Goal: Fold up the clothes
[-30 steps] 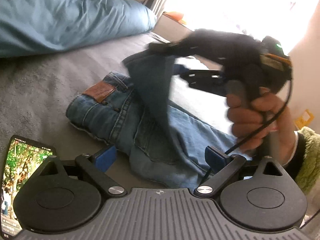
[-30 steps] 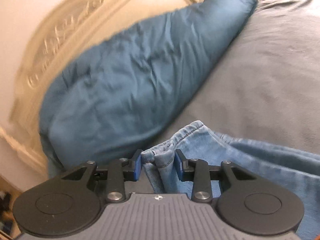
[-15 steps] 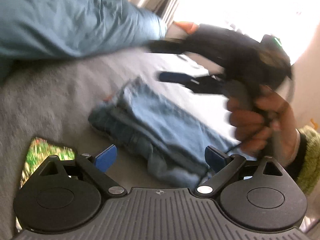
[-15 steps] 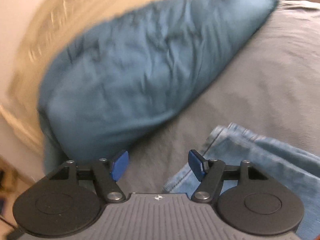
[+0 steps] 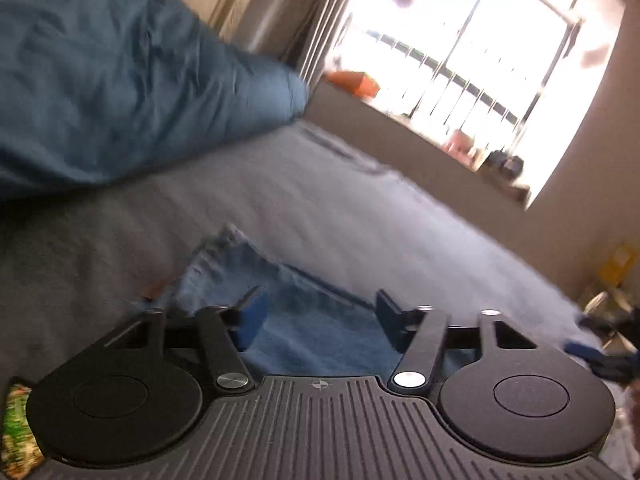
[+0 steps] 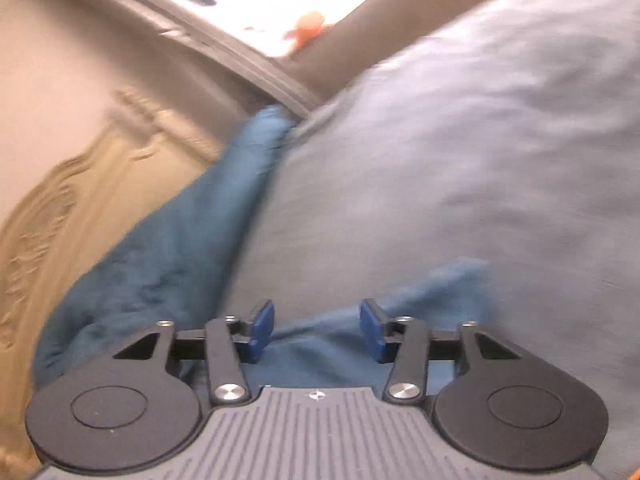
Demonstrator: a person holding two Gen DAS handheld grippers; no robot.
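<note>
Folded blue jeans (image 5: 304, 312) lie on the grey bed cover (image 5: 360, 208). My left gripper (image 5: 318, 314) is open and empty, its blue pads just above the jeans. In the right wrist view the jeans (image 6: 404, 312) show as a blurred blue patch right ahead. My right gripper (image 6: 318, 330) is open and empty, over their near edge. Part of the right gripper also shows at the right edge of the left wrist view (image 5: 600, 344).
A blue pillow (image 5: 100, 92) lies at the head of the bed, against a carved cream headboard (image 6: 80, 184). A phone with a lit screen (image 5: 16, 432) lies at the left. A bright window (image 5: 460, 52) with a sill of small items stands beyond the bed.
My right gripper let go of the jeans leg, which dropped flat onto the folded pile, then drew back to the right. My left gripper moved forward over the jeans.
</note>
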